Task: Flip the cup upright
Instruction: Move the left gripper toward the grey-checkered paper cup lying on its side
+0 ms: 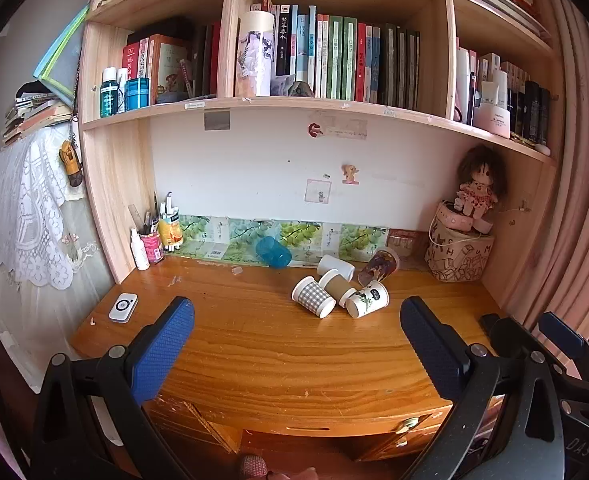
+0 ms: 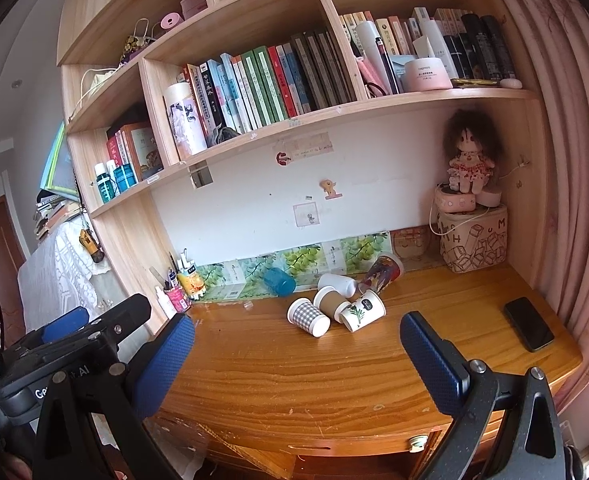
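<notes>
A: Six cups lay toppled beyond both sets of fingertips, none upright. Nearest: gingham paper cup (image 1: 313, 296), brown-sleeved cup (image 1: 337, 286) and leaf-print cup (image 1: 367, 298), bunched and touching. Behind them, a plain white cup (image 1: 335, 267) and a cartoon-print cup (image 1: 378, 266). A blue plastic cup (image 1: 273, 252) sat apart, toward the left pad.

B: Grippers?

A: Left gripper (image 1: 296, 320) was spread wide, holding nothing. Right gripper (image 2: 296, 334) likewise, well short of the cluster, over bare desk (image 1: 278, 352).

B: Best way in?

A: Judgement only: start with the gingham cup, since its side was exposed. Pinch across the wall near the rim, lift clear, rotate, set down on open wood nearer the fingers.

B: Obstacles?

A: The neighbours touched, so a careless pinch could roll them. A black phone (image 2: 529, 323) lay beyond the right pad; a small white device (image 1: 123, 307) outside the left pad. Pen pot (image 1: 152, 242) and printed bag (image 1: 458, 256) stood in the far corners.
</notes>
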Action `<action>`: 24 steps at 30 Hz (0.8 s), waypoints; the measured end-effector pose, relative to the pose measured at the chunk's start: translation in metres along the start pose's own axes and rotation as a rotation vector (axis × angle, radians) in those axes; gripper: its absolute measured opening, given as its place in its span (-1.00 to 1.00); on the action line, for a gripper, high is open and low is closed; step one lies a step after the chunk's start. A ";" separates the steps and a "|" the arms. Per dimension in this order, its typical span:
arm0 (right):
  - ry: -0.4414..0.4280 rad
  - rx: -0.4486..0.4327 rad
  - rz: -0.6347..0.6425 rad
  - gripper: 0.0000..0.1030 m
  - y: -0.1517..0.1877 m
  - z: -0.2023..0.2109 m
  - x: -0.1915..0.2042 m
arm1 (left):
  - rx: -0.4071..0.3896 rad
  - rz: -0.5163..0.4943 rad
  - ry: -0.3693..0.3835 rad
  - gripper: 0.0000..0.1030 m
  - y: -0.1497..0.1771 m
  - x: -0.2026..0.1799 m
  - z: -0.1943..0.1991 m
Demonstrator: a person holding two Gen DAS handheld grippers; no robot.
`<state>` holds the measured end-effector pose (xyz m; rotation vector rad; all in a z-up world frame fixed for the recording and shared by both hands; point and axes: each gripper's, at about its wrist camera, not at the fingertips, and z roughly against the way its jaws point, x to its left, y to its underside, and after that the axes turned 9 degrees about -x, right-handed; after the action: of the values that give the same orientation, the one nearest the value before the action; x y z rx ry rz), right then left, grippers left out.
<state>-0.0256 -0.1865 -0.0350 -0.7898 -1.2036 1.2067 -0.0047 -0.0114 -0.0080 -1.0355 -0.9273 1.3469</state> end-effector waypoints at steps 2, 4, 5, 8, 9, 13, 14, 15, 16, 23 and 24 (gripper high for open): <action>-0.005 0.007 -0.003 1.00 0.002 0.001 0.001 | 0.003 0.001 -0.006 0.99 0.001 0.002 0.002; -0.015 0.015 -0.006 1.00 0.003 0.001 0.003 | 0.007 0.003 -0.013 0.99 0.002 0.004 0.004; -0.021 0.019 -0.009 1.00 0.004 0.000 0.004 | 0.008 0.004 -0.017 0.99 0.002 0.006 0.004; -0.036 0.030 -0.009 1.00 0.005 -0.002 0.008 | 0.015 0.010 -0.028 0.99 0.003 0.010 0.004; -0.040 0.034 -0.008 1.00 0.006 -0.003 0.010 | 0.018 0.010 -0.032 0.99 0.003 0.012 0.003; -0.055 0.054 -0.004 1.00 0.006 -0.009 0.013 | 0.038 0.011 -0.054 0.99 0.005 0.017 -0.002; -0.059 0.059 -0.002 1.00 0.006 -0.011 0.014 | 0.041 0.015 -0.059 0.99 0.005 0.018 -0.004; -0.063 0.062 0.003 1.00 0.006 -0.012 0.015 | 0.044 0.022 -0.062 0.99 0.005 0.020 -0.006; -0.065 0.064 0.008 1.00 0.006 -0.014 0.017 | 0.047 0.029 -0.063 0.99 0.005 0.022 -0.009; -0.053 0.095 -0.003 1.00 0.004 -0.037 0.014 | 0.112 0.032 -0.074 0.99 0.006 0.026 -0.041; -0.053 0.099 -0.009 1.00 0.004 -0.042 0.013 | 0.122 0.030 -0.077 0.99 0.005 0.026 -0.048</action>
<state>0.0130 -0.1671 -0.0452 -0.6813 -1.1798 1.2770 0.0399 0.0120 -0.0287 -0.9127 -0.8774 1.4584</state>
